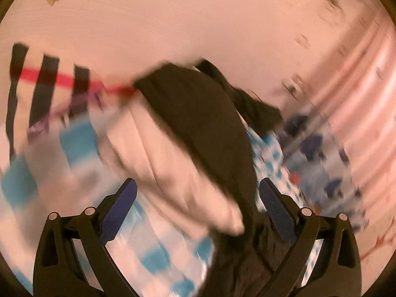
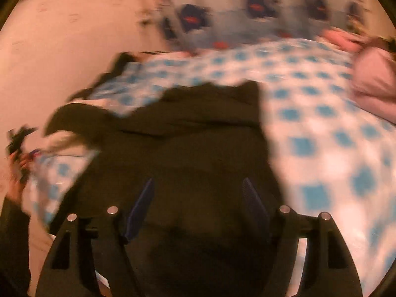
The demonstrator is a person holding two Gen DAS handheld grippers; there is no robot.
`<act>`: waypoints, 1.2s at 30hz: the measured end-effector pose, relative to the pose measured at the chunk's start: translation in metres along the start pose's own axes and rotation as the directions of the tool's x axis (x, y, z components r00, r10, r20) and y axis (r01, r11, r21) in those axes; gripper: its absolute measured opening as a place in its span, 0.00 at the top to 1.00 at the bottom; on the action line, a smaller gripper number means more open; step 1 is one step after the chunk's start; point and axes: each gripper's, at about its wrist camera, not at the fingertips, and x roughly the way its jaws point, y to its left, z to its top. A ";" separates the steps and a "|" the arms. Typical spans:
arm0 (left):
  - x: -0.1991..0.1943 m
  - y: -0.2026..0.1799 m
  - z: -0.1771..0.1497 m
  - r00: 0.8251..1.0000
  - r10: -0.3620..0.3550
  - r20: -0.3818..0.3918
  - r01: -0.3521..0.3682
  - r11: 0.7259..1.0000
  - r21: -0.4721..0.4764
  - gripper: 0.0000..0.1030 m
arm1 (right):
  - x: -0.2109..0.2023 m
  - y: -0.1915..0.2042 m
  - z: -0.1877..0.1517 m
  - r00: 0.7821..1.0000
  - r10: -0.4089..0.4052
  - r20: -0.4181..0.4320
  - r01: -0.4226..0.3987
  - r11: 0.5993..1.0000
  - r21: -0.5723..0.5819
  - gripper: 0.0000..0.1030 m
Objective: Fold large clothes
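Blue-and-white checks are filling both views: a checked sheet [image 2: 321, 128] is covering the bed and everything else is lying on it. Both pictures are smeared with blur, so fine detail is not showing. Behind the sheet a pale wall [image 1: 173, 19] is taking up the top of the left view. On the sheet, the dark garment [image 2: 188, 133] is spreading in a crumpled heap, one ragged edge running toward the left side of the right view; in the left view the same garment [image 1: 198, 113] is draping over a pale cloth [image 1: 160, 148] and trailing down between the fingers. A blue patterned pillow [image 2: 222, 22] is sitting at the far end of the bed, a pink pillow [image 2: 373, 84] is lying at the right edge, and a striped cloth [image 1: 44, 84] with a red band is showing at the left. The left gripper [image 1: 198, 198] is standing wide, the garment passing between its blue pads without either one pressing it. The right gripper [image 2: 198, 198] is standing wide too, hovering above the dark fabric, gripping nothing.
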 end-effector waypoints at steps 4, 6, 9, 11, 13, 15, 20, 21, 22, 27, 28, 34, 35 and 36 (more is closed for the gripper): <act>0.029 0.039 0.049 0.999 -0.049 -0.002 0.048 0.979 -0.198 0.08 | 0.068 0.051 0.000 0.981 0.189 -0.034 -0.190 0.981 -0.031 0.31; 0.042 0.052 0.063 0.999 -0.047 -0.001 0.045 0.969 -0.245 0.08 | 0.094 0.064 -0.007 0.969 0.235 -0.074 -0.238 0.970 -0.040 0.31; 0.061 0.062 0.073 0.999 -0.038 -0.021 0.030 0.955 -0.295 0.08 | 0.126 0.077 -0.022 0.956 0.260 -0.136 -0.268 0.963 -0.038 0.31; 0.078 0.065 0.076 0.995 -0.073 -0.061 0.048 0.942 -0.331 0.08 | 0.135 0.076 -0.028 0.955 0.260 -0.146 -0.268 0.963 -0.038 0.31; 0.087 0.063 0.078 0.995 -0.066 -0.078 0.036 0.939 -0.343 0.08 | 0.137 0.066 -0.032 0.950 0.275 -0.149 -0.280 0.960 -0.015 0.31; 0.094 0.060 0.082 0.996 -0.040 -0.081 0.009 0.936 -0.351 0.08 | 0.145 0.062 -0.030 0.946 0.288 -0.148 -0.289 0.957 0.015 0.31; 0.098 0.065 0.088 0.998 0.008 -0.064 -0.032 0.921 -0.388 0.14 | 0.153 0.062 -0.033 0.941 0.303 -0.151 -0.301 0.953 0.036 0.27; 0.097 0.062 0.089 0.996 0.053 -0.066 -0.074 0.928 -0.365 0.40 | 0.154 0.063 -0.034 0.940 0.303 -0.153 -0.303 0.953 0.029 0.26; 0.098 0.059 0.091 0.994 0.080 -0.071 -0.100 0.933 -0.346 0.53 | 0.154 0.065 -0.034 0.941 0.300 -0.155 -0.301 0.953 0.021 0.25; 0.085 0.048 0.096 0.999 0.032 -0.022 -0.037 0.954 -0.298 0.94 | 0.156 0.067 -0.034 0.939 0.306 -0.155 -0.308 0.951 0.016 0.21; 0.079 0.042 0.096 0.999 0.032 -0.005 -0.032 0.957 -0.287 0.95 | 0.157 0.067 -0.034 0.939 0.308 -0.155 -0.309 0.951 0.019 0.21; 0.038 -0.012 0.100 0.993 -0.086 0.085 0.102 0.973 -0.206 0.96 | 0.159 0.067 -0.032 0.937 0.316 -0.146 -0.315 0.948 0.032 0.20; 0.029 -0.027 0.100 0.988 -0.119 0.099 0.136 0.974 -0.183 0.96 | 0.159 0.067 -0.031 0.937 0.319 -0.144 -0.317 0.948 0.036 0.20; 0.022 -0.040 0.099 0.985 -0.140 0.102 0.155 0.974 -0.163 0.96 | 0.159 0.067 -0.030 0.937 0.320 -0.140 -0.317 0.947 0.043 0.20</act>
